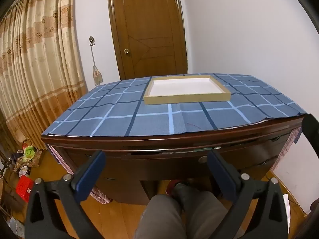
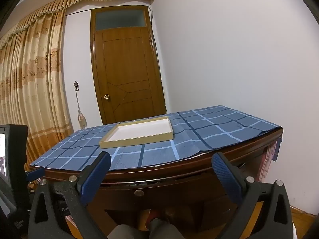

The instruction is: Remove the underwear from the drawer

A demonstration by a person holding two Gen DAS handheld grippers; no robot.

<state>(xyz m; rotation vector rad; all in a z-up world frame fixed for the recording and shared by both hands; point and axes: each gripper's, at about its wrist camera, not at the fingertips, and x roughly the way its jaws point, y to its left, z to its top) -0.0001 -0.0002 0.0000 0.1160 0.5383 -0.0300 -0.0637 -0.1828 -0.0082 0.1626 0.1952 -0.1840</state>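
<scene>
Plaid cloth covers the surface (image 1: 151,117); ahead of both spread, empty tongs (image 1: 155,166) (image 2: 161,171) sits the drawer (image 1: 169,165), barely ajar. Underwear unseen. Best hook its knob (image 2: 139,193), then pull straight.

The left gripper (image 1: 155,169) has a black plastic frame with triangular cut-outs, silver screw heads at the joints and two fingers faced with ribbed blue pads (image 1: 90,176). The right gripper (image 2: 162,173) is built alike, with blue ridged pads (image 2: 224,172), round silver screws and white lettering beginning "Rob" on its black body. Below, the person wears grey trousers (image 1: 165,217) and a dark shoe with red trim (image 1: 177,186)
</scene>
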